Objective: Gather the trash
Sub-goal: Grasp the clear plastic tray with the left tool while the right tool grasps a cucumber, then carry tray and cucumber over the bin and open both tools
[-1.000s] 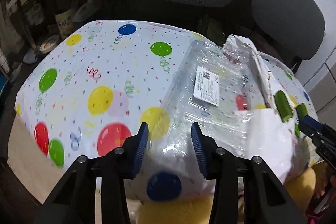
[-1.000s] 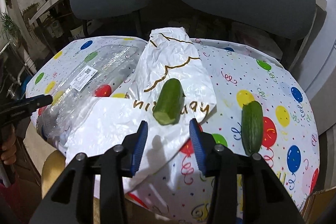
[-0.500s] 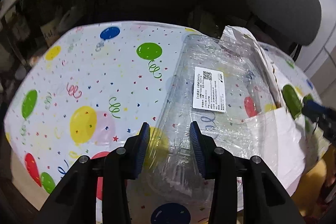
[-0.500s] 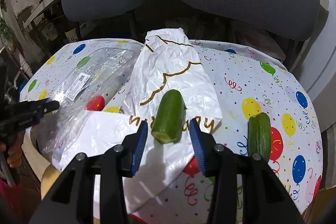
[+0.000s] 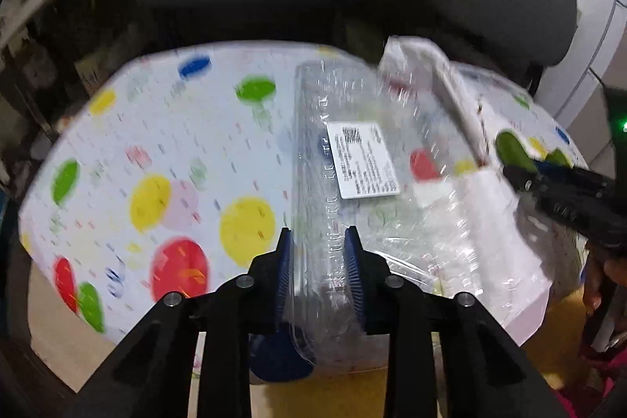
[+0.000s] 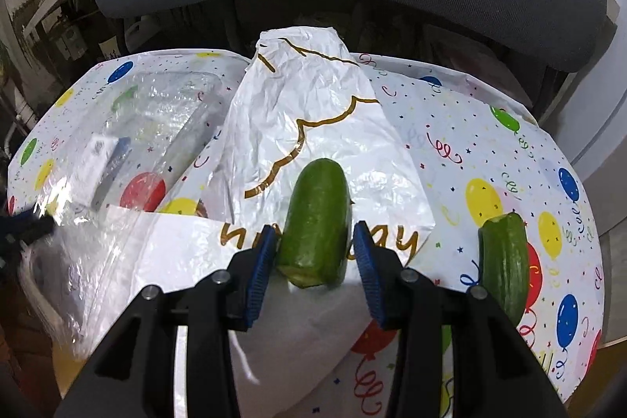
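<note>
Nearest us, our left gripper (image 5: 317, 271) has just been closing its jaws around the clear plastic pack (image 5: 345, 183) on the desk (image 5: 156, 151) — whether they pinch yet, blur hides. Right of that pack, our right gripper (image 6: 315, 261) now straddles the cucumber piece (image 6: 317, 222), jaws apart.

Cucumber piece (image 6: 317, 218) on paper bag (image 6: 313, 112); plastic tray (image 6: 156, 112) left; second piece (image 6: 503, 261) right.
</note>
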A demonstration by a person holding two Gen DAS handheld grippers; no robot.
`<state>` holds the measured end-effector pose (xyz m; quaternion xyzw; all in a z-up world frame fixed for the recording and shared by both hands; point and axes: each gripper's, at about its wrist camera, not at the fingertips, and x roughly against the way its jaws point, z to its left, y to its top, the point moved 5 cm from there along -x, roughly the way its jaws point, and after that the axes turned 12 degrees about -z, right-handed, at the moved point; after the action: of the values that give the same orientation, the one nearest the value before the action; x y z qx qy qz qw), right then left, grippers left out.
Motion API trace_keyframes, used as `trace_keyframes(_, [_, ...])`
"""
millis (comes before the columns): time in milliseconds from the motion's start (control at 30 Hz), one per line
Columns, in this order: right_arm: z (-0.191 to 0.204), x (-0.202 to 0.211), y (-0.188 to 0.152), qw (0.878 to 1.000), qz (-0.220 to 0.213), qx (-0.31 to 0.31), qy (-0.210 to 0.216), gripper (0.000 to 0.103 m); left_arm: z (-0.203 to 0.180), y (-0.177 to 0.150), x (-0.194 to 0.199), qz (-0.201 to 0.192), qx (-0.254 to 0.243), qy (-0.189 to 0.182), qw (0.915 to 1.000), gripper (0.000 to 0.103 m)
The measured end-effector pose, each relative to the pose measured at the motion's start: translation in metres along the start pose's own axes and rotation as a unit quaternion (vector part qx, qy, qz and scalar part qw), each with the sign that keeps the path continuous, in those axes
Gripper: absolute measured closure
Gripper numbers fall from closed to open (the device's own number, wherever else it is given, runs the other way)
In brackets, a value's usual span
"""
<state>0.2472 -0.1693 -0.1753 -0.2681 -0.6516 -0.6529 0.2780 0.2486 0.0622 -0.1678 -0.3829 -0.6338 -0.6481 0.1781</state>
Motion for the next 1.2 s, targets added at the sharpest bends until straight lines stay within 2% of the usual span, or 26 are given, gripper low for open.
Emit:
trace_keyframes(167, [-0.002,0.0,-0.001,1.0,0.001,-0.007,0.004,0.062,0.008,0.001,-0.008,0.002,0.048,-0.041,0.998,0.07])
trace_keyframes(233, [-0.002,-0.001,-0.002,1.0,0.004,-0.009,0.005,0.066,0.007,0.001,-0.009,0.001,0.041,-0.041,0.9983,0.072])
trace_keyframes(300, [-0.001,-0.001,-0.002,1.0,0.001,-0.009,0.008,0.067,0.002,0.001,-0.007,-0.007,0.024,-0.034,0.9991,0.078])
trace_keyframes(367, [0.0,0.001,-0.001,1.0,-0.004,-0.006,0.006,0.068,-0.003,0.004,0.001,-0.027,0.012,-0.023,0.9993,0.084])
trace_keyframes(467, [0.0,0.009,0.004,1.0,-0.023,-0.008,0.008,0.07,-0.005,0.012,0.017,-0.06,0.022,-0.019,0.9978,0.09])
trace_keyframes(600, [0.001,0.023,0.013,0.999,-0.039,-0.002,0.021,0.07,-0.006,0.024,0.04,-0.099,0.022,0.001,0.9949,0.092])
trace_keyframes(833, [-0.01,0.059,0.028,0.996,-0.075,-0.022,0.035,0.07,-0.009,0.041,0.08,-0.146,0.045,0.0,0.9882,0.094])
trace_keyframes(1067, [-0.041,0.1,0.021,0.993,-0.097,-0.054,0.043,0.07,-0.043,0.053,0.115,-0.175,0.035,-0.021,0.9837,0.094])
trace_keyframes(1200, [-0.067,0.126,0.005,0.991,-0.108,-0.067,0.033,0.07,-0.079,0.051,0.123,-0.177,0.025,-0.052,0.9825,0.094])
